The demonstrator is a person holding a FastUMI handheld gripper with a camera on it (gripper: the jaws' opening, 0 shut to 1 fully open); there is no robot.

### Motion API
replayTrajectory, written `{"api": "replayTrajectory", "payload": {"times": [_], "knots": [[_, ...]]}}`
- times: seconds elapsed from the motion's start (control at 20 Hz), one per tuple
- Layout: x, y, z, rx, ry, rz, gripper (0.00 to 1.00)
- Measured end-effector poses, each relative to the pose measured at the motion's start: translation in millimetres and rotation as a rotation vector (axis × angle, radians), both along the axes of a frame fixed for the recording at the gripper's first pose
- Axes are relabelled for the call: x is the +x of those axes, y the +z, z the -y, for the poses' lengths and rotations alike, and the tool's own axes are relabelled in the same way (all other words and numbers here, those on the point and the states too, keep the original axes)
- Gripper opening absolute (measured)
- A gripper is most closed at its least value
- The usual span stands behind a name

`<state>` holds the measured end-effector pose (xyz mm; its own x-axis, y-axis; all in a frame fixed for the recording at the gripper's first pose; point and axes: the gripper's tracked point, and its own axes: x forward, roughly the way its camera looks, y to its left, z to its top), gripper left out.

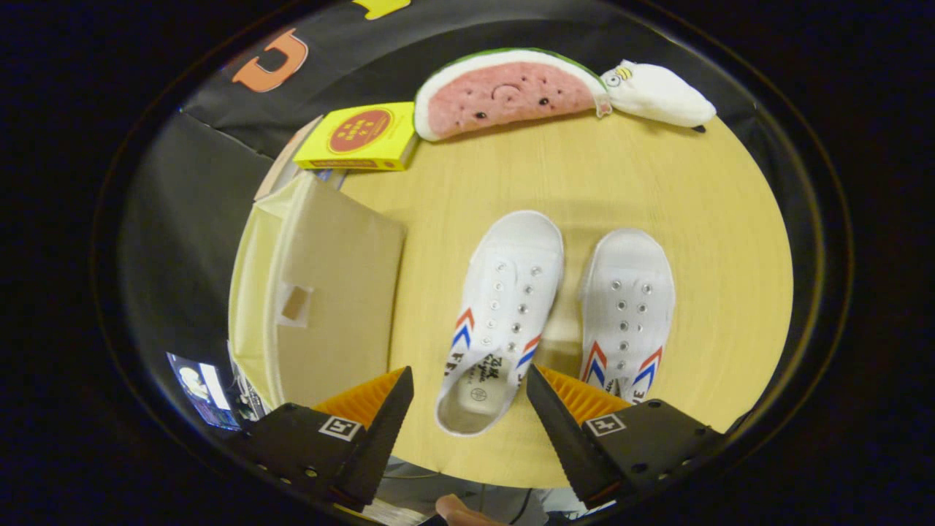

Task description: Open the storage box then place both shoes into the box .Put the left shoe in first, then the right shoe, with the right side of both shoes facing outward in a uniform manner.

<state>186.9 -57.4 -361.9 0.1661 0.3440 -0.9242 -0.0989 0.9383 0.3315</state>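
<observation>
The gripper (pixel 467 409) hangs spread apart above a round wooden table (pixel 701 219) against black cloth walls (pixel 175 219).

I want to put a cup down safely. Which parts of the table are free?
Free: the table between the watermelon plush and the shoes. Crowded: left edge with storage box and yellow box. The open hand-held gripper straddles the left shoe's heel.
</observation>
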Motion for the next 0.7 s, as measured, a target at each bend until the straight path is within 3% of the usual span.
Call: {"api": "replayTrajectory", "payload": {"times": [0.15, 0.3, 0.45, 0.55, 0.6, 0.7], "knots": [[3.2, -23.8, 9.7, -0.045, -0.026, -0.039, 0.95], [-0.6, -48.2, 27.4, -0.162, 0.017, -0.061, 0.71], [7.5, -62.2, 23.3, -0.172, 0.011, -0.041, 0.47], [12.9, -61.1, 7.9, -0.087, -0.039, -0.03, 0.47], [13.6, -59.9, 7.4, -0.068, -0.094, -0.038, 0.15], [16.6, -61.3, 6.5, -0.022, -0.117, -0.024, 0.09]]}}
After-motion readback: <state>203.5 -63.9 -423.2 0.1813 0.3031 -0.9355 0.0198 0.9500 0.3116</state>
